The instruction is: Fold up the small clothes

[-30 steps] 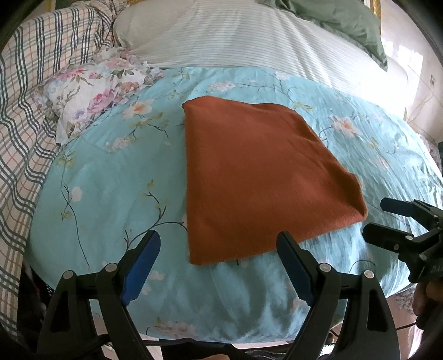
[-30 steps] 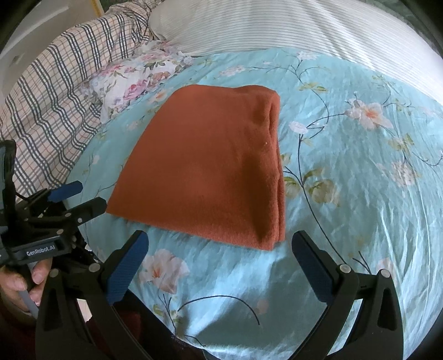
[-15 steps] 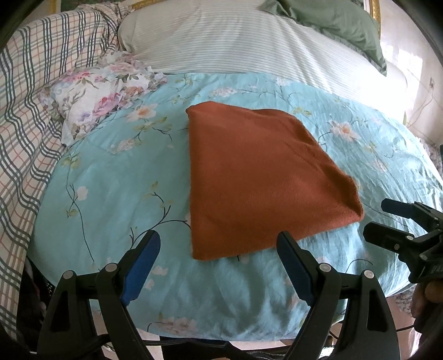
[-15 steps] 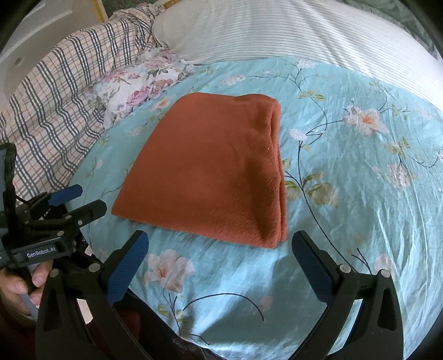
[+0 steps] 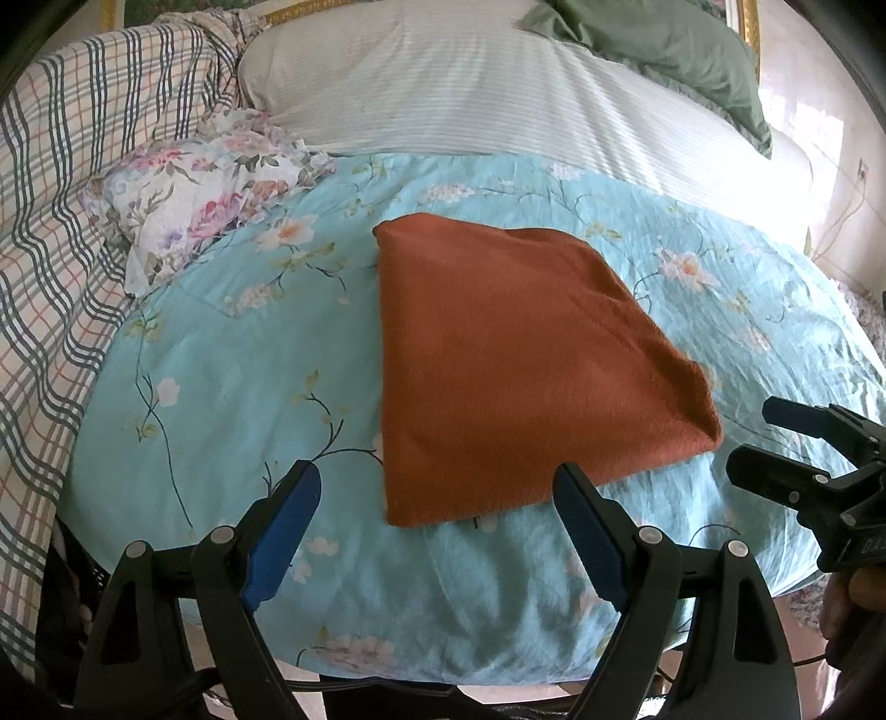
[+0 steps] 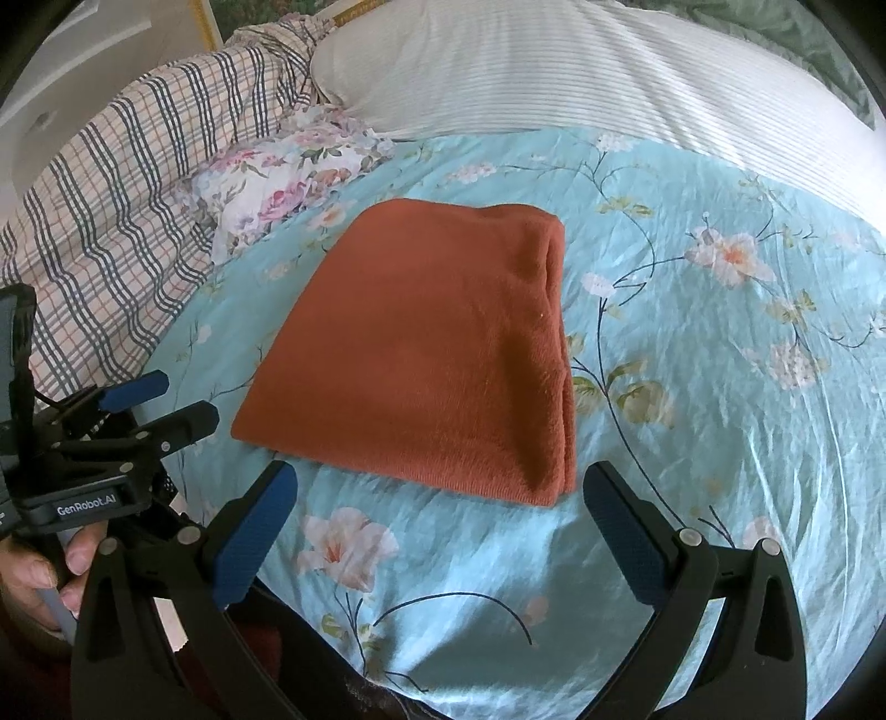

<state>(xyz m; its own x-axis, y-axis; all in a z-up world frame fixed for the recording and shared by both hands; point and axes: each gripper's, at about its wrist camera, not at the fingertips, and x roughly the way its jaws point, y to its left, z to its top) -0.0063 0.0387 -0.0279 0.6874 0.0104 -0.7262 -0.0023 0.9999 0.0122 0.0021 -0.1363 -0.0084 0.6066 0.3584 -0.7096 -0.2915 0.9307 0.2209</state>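
A folded rust cloth lies on the floral turquoise quilt ahead of both wide-open, empty grippers. Only the left view shows the green pillow.

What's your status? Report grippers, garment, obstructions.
Left gripper open, empty. Right gripper open, empty. Orange garment folded, flat on floral blue cover, untouched. Nothing blocking it.

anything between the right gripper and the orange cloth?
Nothing but bare floral bedspread. In the right wrist view the right gripper is open just short of the near edge of the folded orange cloth, not touching it.
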